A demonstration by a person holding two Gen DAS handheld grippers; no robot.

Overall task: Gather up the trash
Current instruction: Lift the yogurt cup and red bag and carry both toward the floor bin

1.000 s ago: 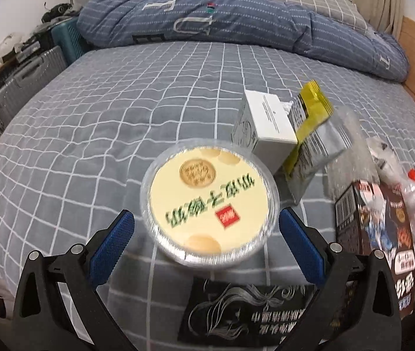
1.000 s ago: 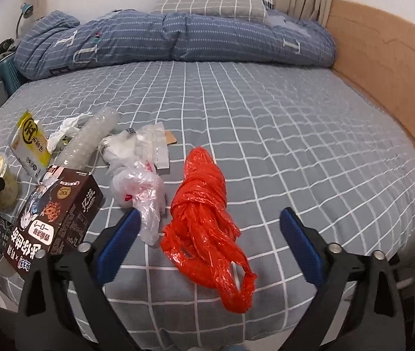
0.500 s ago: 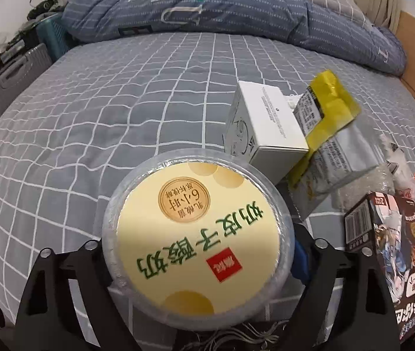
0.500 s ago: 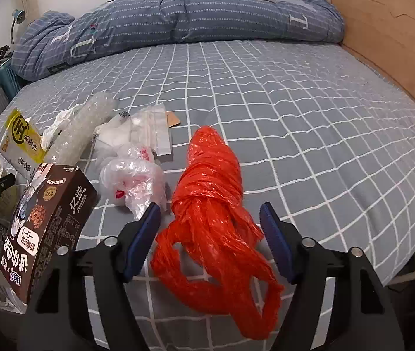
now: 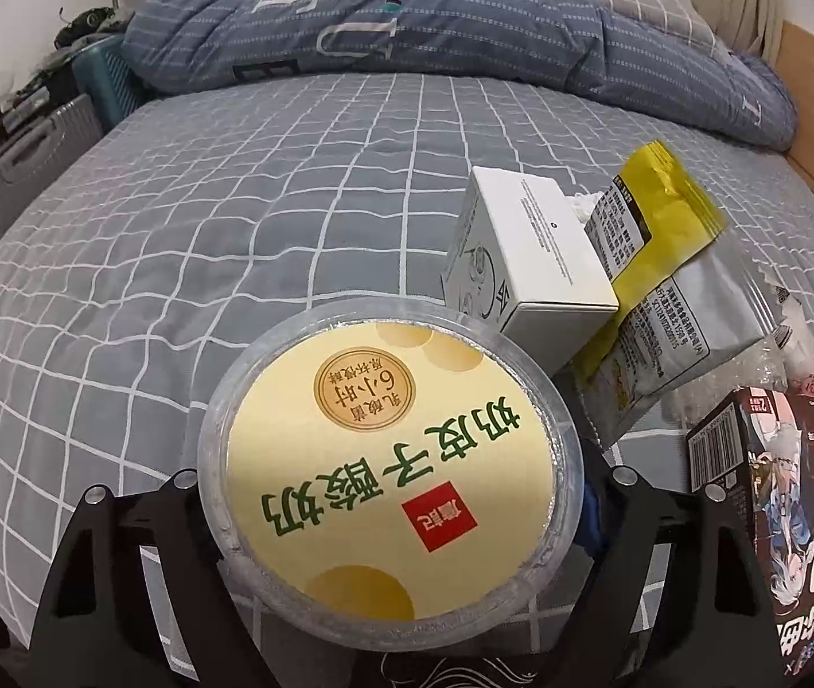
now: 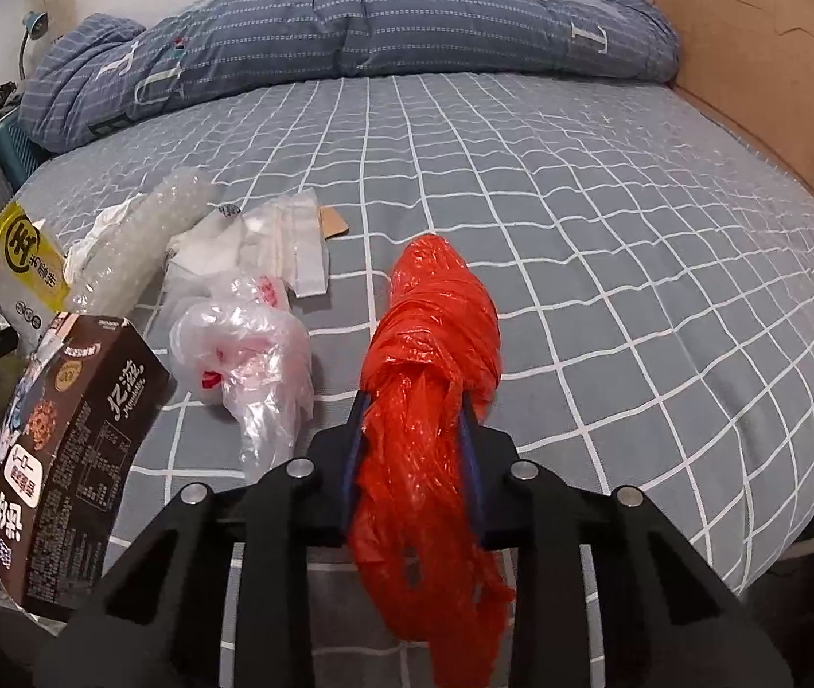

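My left gripper [image 5: 392, 493] is clamped on the sides of a round yogurt tub [image 5: 389, 453], a clear, frosted plastic cup with a flat, pale yellow foil lid printed in green characters; the tub fills the space between my black arms. My right gripper [image 6: 412, 453] is pinched narrow on a red plastic bag [image 6: 429, 390], thin, crinkled film twisted into a long rope, its loose end drooping over the gripper body and its bulk lying ahead on the sheet.

Just right of the tub stands a glossy, dark brown cardboard snack box [image 5: 779, 522], rectangular, with a barcode on its end. Touching the tub's far rim is a white cardboard box [image 5: 527, 264], tipped on an edge. Leaning against that is a yellow and silver foil snack pouch [image 5: 659, 264], creased and flattened.

Left of the red bag lies a crumpled clear plastic bag [image 6: 252, 355] with red print, then wrinkled white wrappers [image 6: 269, 246] and a roll of bubble wrap [image 6: 137, 246]. All rest on a grey bedsheet [image 6: 579, 218] with a white grid, soft and faintly rumpled. At the far end sits a puffy, blue striped duvet [image 6: 349, 28], with a smooth wooden headboard [image 6: 768, 80] at the right.
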